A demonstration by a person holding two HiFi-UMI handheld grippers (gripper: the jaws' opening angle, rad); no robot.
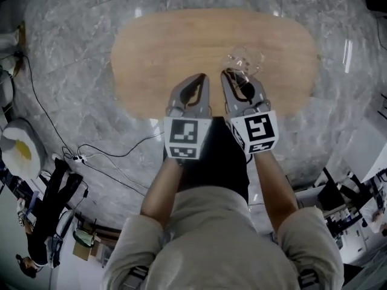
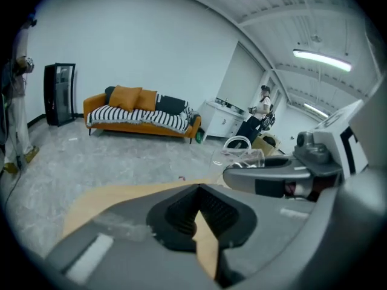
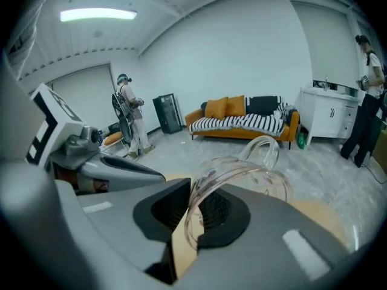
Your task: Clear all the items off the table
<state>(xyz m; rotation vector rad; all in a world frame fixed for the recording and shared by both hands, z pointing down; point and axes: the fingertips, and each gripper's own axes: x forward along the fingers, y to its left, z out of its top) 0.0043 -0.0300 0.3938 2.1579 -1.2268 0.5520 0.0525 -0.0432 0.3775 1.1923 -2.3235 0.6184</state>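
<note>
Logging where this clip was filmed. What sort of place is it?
Probably an open workspace or lab with a lounge corner: an orange sofa, a white cabinet counter, and a ceiling strip light overhead.

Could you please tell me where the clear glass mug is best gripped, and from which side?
Grip the glass mug by its thin wall at the rim, one jaw inside and one outside, coming from the side opposite the handle. The open mouth allows this, and the handle points away. The right gripper is closed on it just so.
</note>
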